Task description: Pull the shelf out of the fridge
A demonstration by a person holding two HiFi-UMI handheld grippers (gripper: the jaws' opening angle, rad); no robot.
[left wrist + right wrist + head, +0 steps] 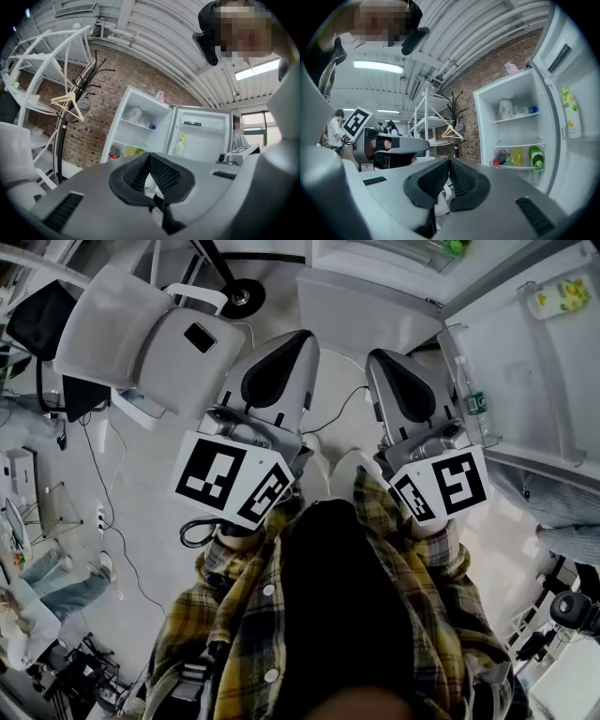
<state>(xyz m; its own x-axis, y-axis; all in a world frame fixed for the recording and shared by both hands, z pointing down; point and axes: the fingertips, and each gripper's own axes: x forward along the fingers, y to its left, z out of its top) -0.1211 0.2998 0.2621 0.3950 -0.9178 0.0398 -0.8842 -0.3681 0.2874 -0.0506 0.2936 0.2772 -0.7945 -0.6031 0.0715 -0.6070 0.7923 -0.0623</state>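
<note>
Pointing level, the left gripper (150,158) has its jaws pressed together on nothing, with a coat rack (60,140) off to its left. The right gripper (450,164), beside it, is likewise pressed together and empty. Ahead to the right the fridge (515,91) stands open, its shelf (516,118) in place inside, well apart from both grippers.

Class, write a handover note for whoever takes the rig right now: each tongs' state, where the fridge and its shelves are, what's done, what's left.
Left tongs: shut, empty.
Right tongs: shut, empty.
Fridge: ahead, apart from both tongs, door open.
Shelves: all seated inside; the lower shelf carries bottles.
Done: door open.
To do: reach in, grip a shelf, pull it out.
</note>
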